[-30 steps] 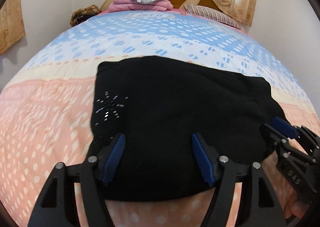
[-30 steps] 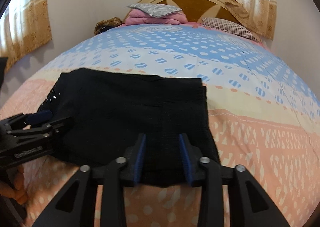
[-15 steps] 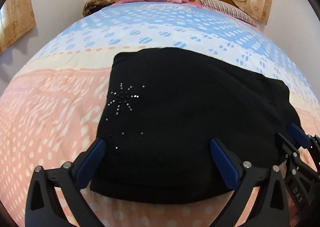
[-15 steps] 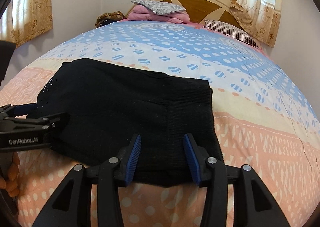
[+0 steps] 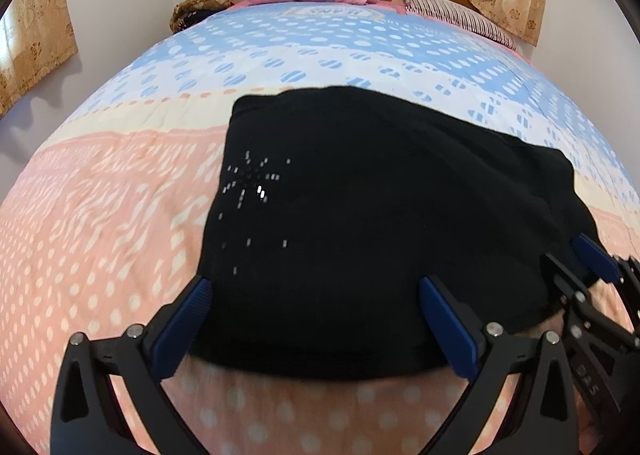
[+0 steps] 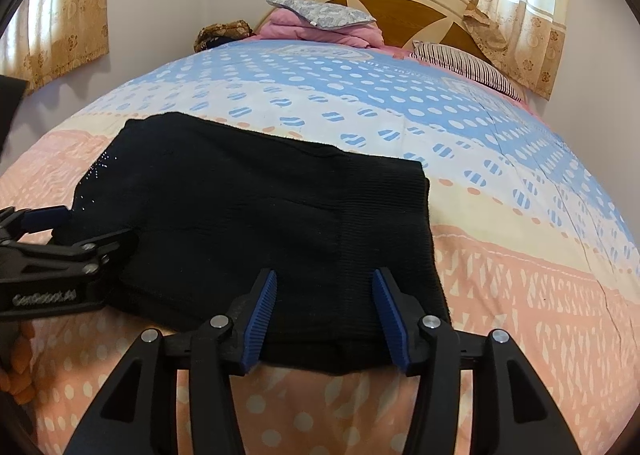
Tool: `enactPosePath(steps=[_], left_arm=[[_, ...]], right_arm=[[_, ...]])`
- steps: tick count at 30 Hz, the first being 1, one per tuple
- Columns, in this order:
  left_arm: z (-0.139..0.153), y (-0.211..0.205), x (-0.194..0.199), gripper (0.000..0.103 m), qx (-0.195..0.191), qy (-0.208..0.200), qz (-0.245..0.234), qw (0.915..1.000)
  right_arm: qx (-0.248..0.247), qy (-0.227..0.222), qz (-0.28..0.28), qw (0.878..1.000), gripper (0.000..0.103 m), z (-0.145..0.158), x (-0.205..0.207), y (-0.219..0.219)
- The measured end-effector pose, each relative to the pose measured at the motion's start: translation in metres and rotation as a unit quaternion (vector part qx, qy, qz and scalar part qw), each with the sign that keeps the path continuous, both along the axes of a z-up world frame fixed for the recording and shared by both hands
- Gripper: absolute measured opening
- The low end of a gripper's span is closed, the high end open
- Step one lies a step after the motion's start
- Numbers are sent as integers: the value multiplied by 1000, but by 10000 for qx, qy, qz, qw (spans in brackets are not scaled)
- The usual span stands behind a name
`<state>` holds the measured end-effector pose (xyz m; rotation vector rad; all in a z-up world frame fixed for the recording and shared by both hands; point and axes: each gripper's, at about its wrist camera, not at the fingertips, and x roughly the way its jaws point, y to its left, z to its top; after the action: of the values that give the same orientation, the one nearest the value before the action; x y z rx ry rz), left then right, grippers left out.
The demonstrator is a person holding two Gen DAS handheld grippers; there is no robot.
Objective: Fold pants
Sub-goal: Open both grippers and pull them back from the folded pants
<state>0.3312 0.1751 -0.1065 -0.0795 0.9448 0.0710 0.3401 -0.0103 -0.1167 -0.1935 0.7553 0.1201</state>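
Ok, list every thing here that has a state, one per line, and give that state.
black pants: folded into a compact rectangle, lying flat on the bed
left gripper: open wide, fingers astride the near edge of the pants
right gripper: open, at the near right edge of the pants
bedspread: spread smooth
curtains: drawn, daylight behind
pink blanket: folded, under a grey pillow

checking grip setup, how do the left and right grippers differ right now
The left gripper has its jaws spread wide; the right gripper has them narrower, though open. The left sits at the pants' sparkly end, the right at the ribbed end. Both hover at the pants' near edge, holding nothing.
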Motion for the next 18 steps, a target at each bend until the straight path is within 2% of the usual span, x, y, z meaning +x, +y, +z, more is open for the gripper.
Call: enactPosePath(steps=[4,6,8,11,12,18], left_arm=[[4,-2,-19,103,55,80,-65,9999],[2,-2,-30,103,45,153,-100,9998],[-5,-4,-40,103,37,328,-80,9994],[-13,-9,-53,103,245,314,-98,9992],[-12,-11,-59,103,324,263,-125,9990],[-7,-14,-84,103,392,176,-131,9990]], right_arm=[[-330,127,49,9994,54,5,-7,6],[-241,83,54,9997,64,9,-19,4],[-75,234,124,9996,83,5,-33,3],[15,832,133,9964,84,-15,-47,4],[42,662,85,9978,84,-13,-57,2],[-78,652,42,9978,84,-11,-88,-1]])
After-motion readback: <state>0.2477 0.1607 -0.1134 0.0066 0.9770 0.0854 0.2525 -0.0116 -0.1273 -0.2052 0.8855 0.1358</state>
